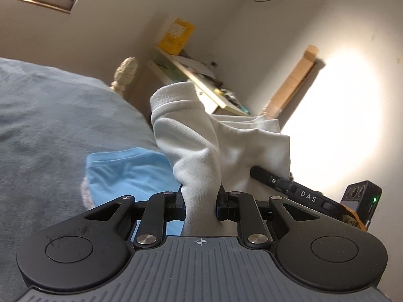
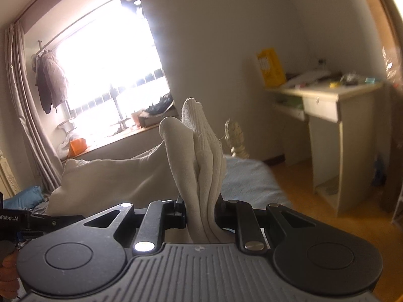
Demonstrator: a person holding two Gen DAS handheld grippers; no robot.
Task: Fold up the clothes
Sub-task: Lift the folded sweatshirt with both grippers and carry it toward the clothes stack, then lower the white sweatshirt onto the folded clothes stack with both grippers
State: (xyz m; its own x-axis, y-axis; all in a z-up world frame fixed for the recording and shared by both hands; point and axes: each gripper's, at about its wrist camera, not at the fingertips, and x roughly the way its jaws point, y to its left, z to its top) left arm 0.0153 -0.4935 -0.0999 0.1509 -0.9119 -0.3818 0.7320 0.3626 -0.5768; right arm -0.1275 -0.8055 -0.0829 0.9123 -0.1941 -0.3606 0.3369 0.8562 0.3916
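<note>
A white garment (image 1: 201, 141) with a ribbed cuff hangs in the air between both grippers. My left gripper (image 1: 201, 205) is shut on one bunched end of it, above the grey-blue bed (image 1: 50, 105). My right gripper (image 2: 201, 214) is shut on another bunched, ribbed end of the white garment (image 2: 199, 156), and the cloth stretches away to the left. A light blue garment (image 1: 126, 171) lies flat on the bed below the left gripper. The right gripper's body (image 1: 309, 196) shows at the right of the left wrist view.
A cream desk (image 2: 327, 95) with clutter and a yellow box (image 2: 270, 68) stands against the wall beyond the bed. A carved bedpost (image 2: 235, 136) marks the bed's corner. A bright window with a curtain (image 2: 22, 115) and a hanging jacket (image 2: 50, 80) fills the left. The floor is wooden.
</note>
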